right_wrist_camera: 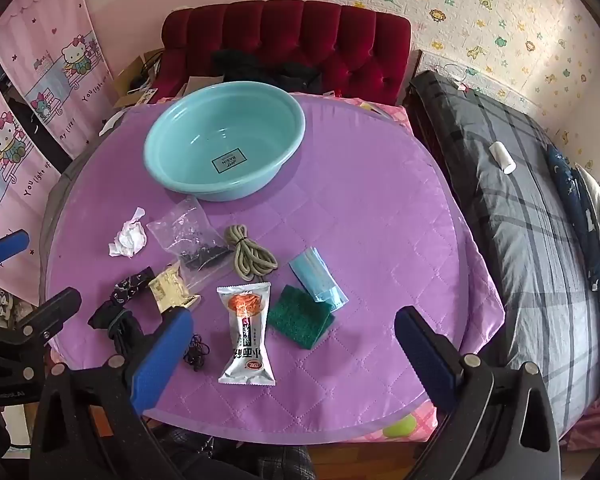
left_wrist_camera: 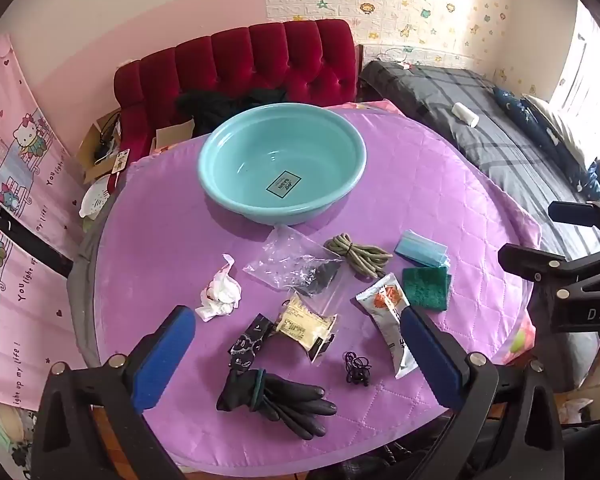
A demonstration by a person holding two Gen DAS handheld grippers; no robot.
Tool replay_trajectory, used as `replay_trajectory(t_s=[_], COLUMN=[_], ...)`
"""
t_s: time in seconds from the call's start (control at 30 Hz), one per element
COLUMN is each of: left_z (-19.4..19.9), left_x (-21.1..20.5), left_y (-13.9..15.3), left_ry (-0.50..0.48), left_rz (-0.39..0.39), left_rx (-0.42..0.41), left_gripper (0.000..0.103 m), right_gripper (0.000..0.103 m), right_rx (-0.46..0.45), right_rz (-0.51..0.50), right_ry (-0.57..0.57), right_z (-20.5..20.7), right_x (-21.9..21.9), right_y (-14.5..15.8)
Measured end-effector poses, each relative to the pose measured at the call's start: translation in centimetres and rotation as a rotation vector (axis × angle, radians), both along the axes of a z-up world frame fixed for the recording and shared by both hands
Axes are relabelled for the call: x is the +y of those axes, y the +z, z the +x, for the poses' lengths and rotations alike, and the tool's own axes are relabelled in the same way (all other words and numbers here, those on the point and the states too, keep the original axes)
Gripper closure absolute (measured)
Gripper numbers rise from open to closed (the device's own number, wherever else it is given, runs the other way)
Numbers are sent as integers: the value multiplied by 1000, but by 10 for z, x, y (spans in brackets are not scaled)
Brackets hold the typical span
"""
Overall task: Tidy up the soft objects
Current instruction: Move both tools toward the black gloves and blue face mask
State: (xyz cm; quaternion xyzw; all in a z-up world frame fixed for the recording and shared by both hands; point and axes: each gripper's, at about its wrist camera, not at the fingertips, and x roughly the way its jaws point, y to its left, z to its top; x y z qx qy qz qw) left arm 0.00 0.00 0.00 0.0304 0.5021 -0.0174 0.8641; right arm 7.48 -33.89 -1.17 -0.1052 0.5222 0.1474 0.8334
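- L gripper (left_wrist_camera: 296, 344): jaws spread wide, nothing between the pads, hovering over near edge of table, tilted down.
- R gripper (right_wrist_camera: 294, 338): also wide open, empty, over near-right part of the purple quilted cover (right_wrist_camera: 380, 220).
- 1 teal basin (right_wrist_camera: 224, 148) at far side of table, upright, empty inside apart from a label on its floor.
- 1 snack packet (right_wrist_camera: 246, 338): long axis runs near-to-far, printed end toward the camera; lies between R gripper's fingers but untouched.
- 1 green scrub pad (right_wrist_camera: 300, 316) just right of the packet, flat, corner-on.
- 1 blue mask pack (right_wrist_camera: 318, 280): touching the pad's far corner, long axis diagonal, far-left to near-right.
- 1 grey-green cord bundle (right_wrist_camera: 250, 258), coiled, long axis slanting toward near-right.
- 1 clear zip bag (right_wrist_camera: 190, 236) w/ dark bits, near the basin.
- 1 crumpled white tissue (right_wrist_camera: 130, 238), left of the bag.
- 1 yellowish sachet (left_wrist_camera: 304, 324) in clear wrap, mid table.
- 1 black patterned sachet (left_wrist_camera: 246, 344) just left of it.
- Black gloves (left_wrist_camera: 276, 400), bunched, fingers pointing right in L view; looks like a pair, cuffs banded.
- Black hair ties (left_wrist_camera: 356, 368), small tangle, count unclear.
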Motion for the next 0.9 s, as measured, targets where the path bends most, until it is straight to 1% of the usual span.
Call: replay_trajectory(t_s=[0.13,0.2,0.33,0.47,0.63,0.9], left_z=[1,-2,0,-2,-4,-4], left_x=[0,3,6,5,5,9], left_y=[0,2,3,2,3,2], left_ry=[17,21,31,34,38,50], left_rz=[25,-6,-19,-11,2,-2], left_rx=[8,-24,0,1,-9,-10], left_gripper=[0,0,0,0,0,0], right_gripper=[0,0,0,0,0,0], right_rx=[7,8,0,-5,-11,-13], right_rz=[10,8,6,11,7,4], right_ry=[0,-7,-4,3,1,11], right_z=[0,1,3,2,-1,-1], right_x=[0,-1,1,-4,-1,0], right_y=[-1,-2,0,5,2,3])
